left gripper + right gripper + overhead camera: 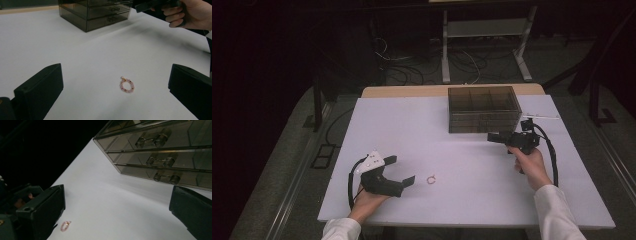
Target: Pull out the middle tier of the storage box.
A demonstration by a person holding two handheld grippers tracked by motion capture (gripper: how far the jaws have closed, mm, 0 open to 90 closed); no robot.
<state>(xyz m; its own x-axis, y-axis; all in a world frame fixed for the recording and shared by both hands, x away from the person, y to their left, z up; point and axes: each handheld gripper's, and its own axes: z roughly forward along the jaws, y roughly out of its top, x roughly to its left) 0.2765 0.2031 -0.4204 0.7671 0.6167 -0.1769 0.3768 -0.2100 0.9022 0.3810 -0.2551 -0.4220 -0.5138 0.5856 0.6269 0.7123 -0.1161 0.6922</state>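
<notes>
Bead bracelet on table, both grippers open and empty.

High view: the bracelet (431, 179) lies on the white table (422, 130), just right of the left gripper (403, 171) — jaws wide; the right gripper (493, 137) hovers near the smoked drawer box (483, 109).
Left gripper view: bracelet (127, 84) sits ahead, between the spread jaws, untouched.
Right gripper view: jaws wide — drawer box (160, 152) ahead, bracelet (65, 225) beside one jaw.

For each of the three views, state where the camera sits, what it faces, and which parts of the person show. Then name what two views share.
High view: above the person's side, looking forward and down on the table; both forearms, left gripper, right gripper.
Left gripper view: rides on the left gripper, facing the bracelet between its open jaws; the right hand beyond.
Right gripper view: on the right gripper, tilted, facing the drawer box.
Shared: bracelet, drawer box.
</notes>
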